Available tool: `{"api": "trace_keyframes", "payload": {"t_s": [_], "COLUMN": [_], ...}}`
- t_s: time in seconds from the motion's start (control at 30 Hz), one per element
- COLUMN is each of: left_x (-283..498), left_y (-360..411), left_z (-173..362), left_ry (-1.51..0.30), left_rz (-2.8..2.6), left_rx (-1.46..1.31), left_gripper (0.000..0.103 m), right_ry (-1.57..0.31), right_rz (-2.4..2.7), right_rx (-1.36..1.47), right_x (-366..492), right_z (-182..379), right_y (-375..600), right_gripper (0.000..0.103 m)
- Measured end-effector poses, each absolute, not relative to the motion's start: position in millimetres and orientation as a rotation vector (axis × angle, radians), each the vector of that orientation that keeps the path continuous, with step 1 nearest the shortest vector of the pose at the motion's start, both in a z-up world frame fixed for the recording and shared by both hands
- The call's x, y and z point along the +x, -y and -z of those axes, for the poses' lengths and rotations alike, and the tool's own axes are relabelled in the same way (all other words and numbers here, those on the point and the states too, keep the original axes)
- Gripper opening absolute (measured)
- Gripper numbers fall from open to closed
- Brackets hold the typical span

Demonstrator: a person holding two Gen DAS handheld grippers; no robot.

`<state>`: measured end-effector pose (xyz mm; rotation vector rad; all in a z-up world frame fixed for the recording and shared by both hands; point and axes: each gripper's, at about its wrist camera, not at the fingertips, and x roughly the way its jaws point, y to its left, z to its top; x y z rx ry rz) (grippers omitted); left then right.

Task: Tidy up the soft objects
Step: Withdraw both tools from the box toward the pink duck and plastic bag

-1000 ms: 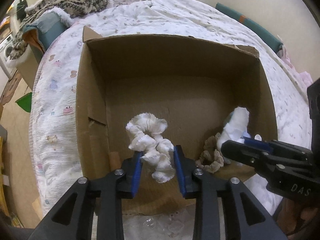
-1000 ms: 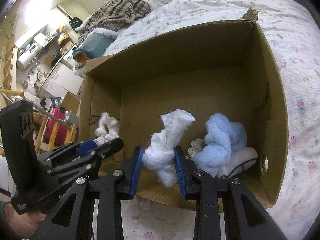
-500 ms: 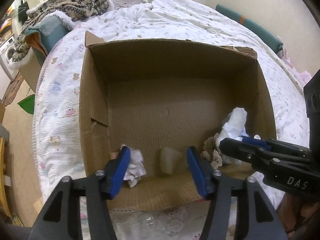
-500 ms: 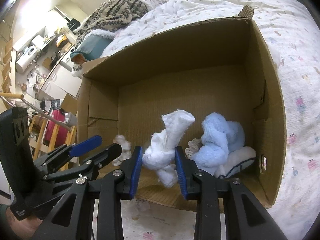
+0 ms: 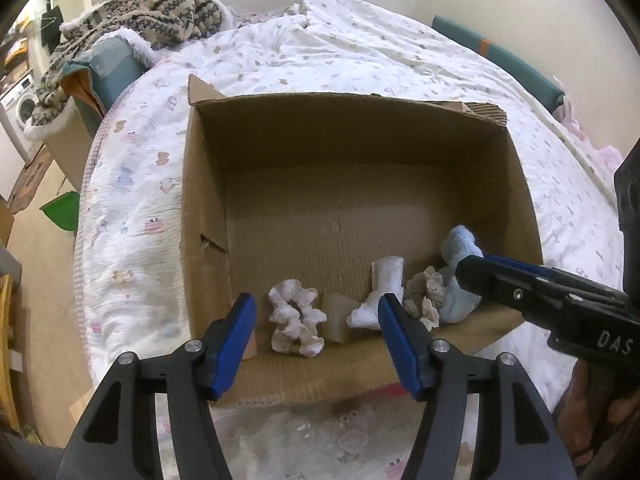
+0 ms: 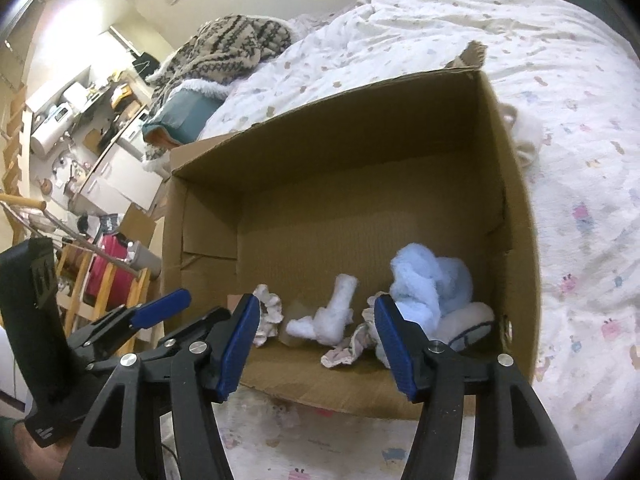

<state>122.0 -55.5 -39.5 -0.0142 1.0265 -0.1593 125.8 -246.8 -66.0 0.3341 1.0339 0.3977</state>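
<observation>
An open cardboard box (image 5: 208,216) (image 6: 516,216) stands on the bed. Along its near wall lie a white ruffled scrunchie (image 5: 295,322) (image 6: 267,316), a knotted white cloth (image 5: 380,292) (image 6: 330,318), a beige lace scrunchie (image 5: 426,294) (image 6: 348,350), a fluffy light blue cloth (image 5: 458,272) (image 6: 428,280) and a white sock with a dark stripe (image 6: 468,326). My left gripper (image 5: 316,344) is open and empty above the near wall, over the white scrunchie. My right gripper (image 6: 316,344) is open and empty above the white cloth; it also shows in the left wrist view (image 5: 520,280).
The bed carries a white printed quilt (image 5: 360,52) (image 6: 580,160). A patterned knit blanket (image 5: 156,8) lies on a teal cushion (image 5: 108,64) at its far left. A teal bolster (image 5: 504,60) runs along the far right. Furniture and clutter (image 6: 80,128) stand left of the bed.
Both grippers opened. The left one dropped the white ruffled scrunchie and the right one dropped the knotted white cloth; both now lie on the box floor. Both grippers drew back slightly.
</observation>
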Motion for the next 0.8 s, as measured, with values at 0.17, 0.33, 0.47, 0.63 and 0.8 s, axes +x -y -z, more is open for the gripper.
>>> {"api": "trace_keyframes", "payload": {"t_s": [0.17, 0.33, 0.47, 0.63, 0.8], "left_x": [107.6, 91.4, 76.4, 61.0, 45.9], "left_y": [51.1, 44.7, 41.5, 36.6, 28.7], "left_z": [36.6, 40.5, 45.8, 56.6, 69.9], "left_ry": [-1.026, -1.055, -1.075, -1.113, -1.150], "left_rz": [0.152, 0.135, 0.113, 0.083, 0.052], "left_rx": [-0.024, -0.073, -0.094, -0.141, -0.186], "left_gripper": [0.060, 0.060, 0.060, 0.060, 0.060], "right_ry": [-1.027, -1.029, -1.038, -1.054, -1.075], "right_rz": [-0.378, -0.350, -0.314, -0.248, -0.154], "right_rx": [0.328, 0.326, 0.352, 0.376, 0.380], "right_x": [110.9, 93.4, 78.2, 59.7, 44.9], "right_z": [61.0, 59.9, 63.5, 72.9, 87.6], "right_y": [248.7, 251.2, 254.4, 257.3, 262.5], "right_gripper": [0.063, 0.063, 0.063, 0.063, 0.063]}}
